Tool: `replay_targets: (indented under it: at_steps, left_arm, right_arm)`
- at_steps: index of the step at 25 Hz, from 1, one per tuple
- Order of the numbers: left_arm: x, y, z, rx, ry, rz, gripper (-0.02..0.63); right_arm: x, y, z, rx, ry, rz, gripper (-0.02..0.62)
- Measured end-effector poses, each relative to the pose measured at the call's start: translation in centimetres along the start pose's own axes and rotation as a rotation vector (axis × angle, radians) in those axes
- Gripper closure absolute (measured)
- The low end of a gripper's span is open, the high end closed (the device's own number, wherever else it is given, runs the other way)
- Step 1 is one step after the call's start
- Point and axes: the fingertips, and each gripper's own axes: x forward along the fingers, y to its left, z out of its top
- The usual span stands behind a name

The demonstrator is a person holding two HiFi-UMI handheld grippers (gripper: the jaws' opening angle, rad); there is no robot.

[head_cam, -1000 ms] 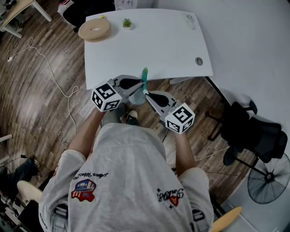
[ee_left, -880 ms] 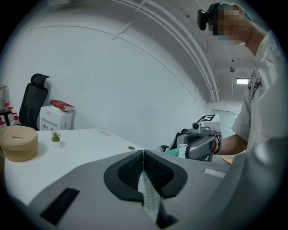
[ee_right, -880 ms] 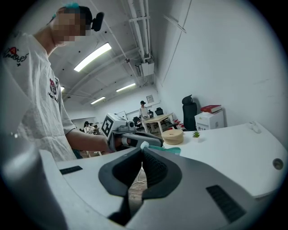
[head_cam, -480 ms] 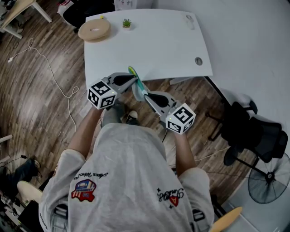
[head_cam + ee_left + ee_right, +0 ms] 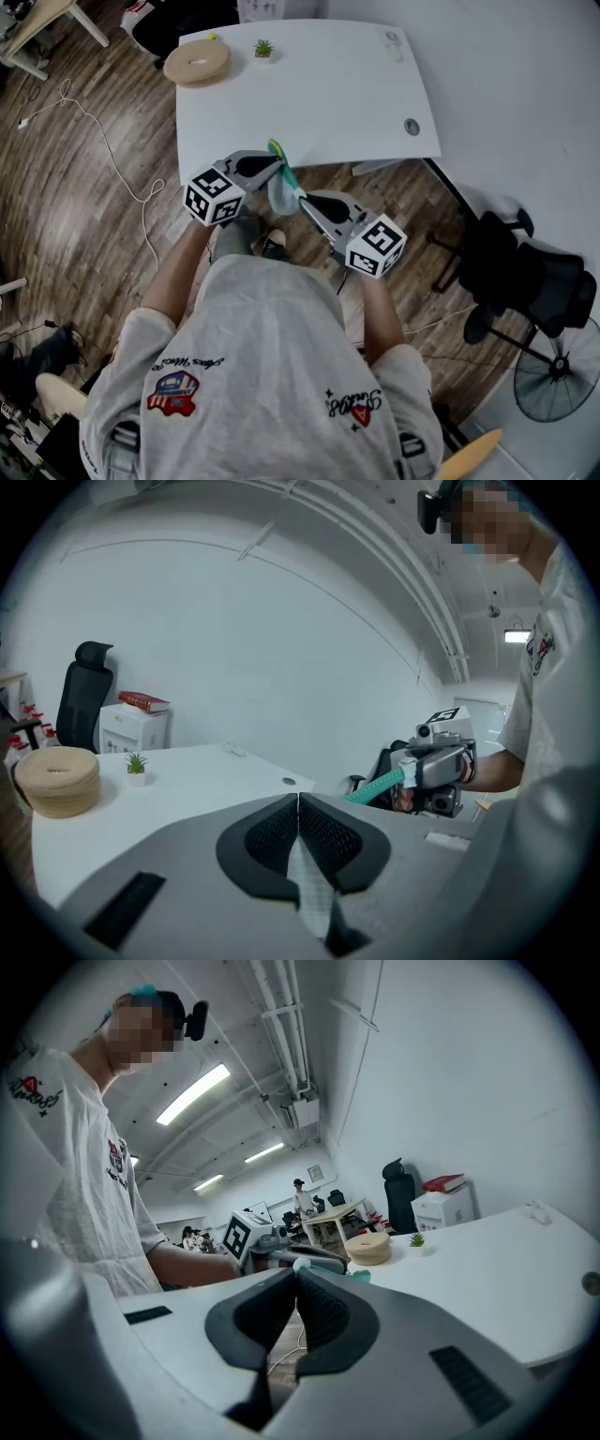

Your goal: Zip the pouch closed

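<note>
The pouch (image 5: 281, 187) hangs in the air just in front of the white table's (image 5: 328, 94) near edge, with a teal zipper edge (image 5: 284, 167) slanting across its pale body. My left gripper (image 5: 278, 163) comes in from the left and is shut on the pouch's pale mesh fabric (image 5: 309, 892). From the lower right, my right gripper (image 5: 302, 195) is shut on the other end of the teal edge (image 5: 375, 786). In the right gripper view a pale and teal bit of the pouch (image 5: 302, 1265) shows at the shut tips. The pouch's opening is hidden.
A tan roll (image 5: 195, 60), a small potted plant (image 5: 263, 47), a white object (image 5: 394, 42) and a round grommet (image 5: 412, 126) are on the table. A black office chair (image 5: 534, 272) and a fan (image 5: 553, 370) stand at the right. A cable (image 5: 112, 159) lies on the wood floor.
The pouch's teal edge has tipped from upright to slanting up-left. The left gripper shifted slightly left and back, still gripping. The right gripper has hardly moved.
</note>
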Motion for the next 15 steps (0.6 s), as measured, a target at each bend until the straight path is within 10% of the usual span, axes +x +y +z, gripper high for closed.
replay_targets:
  at_steps: [15]
  left_arm:
    - [-0.9, 1.7, -0.5, -0.055, -0.014, 0.034, 0.598]
  right_arm:
    - [-0.4, 0.5, 0.6, 0.042, -0.037, 0.026, 0.583]
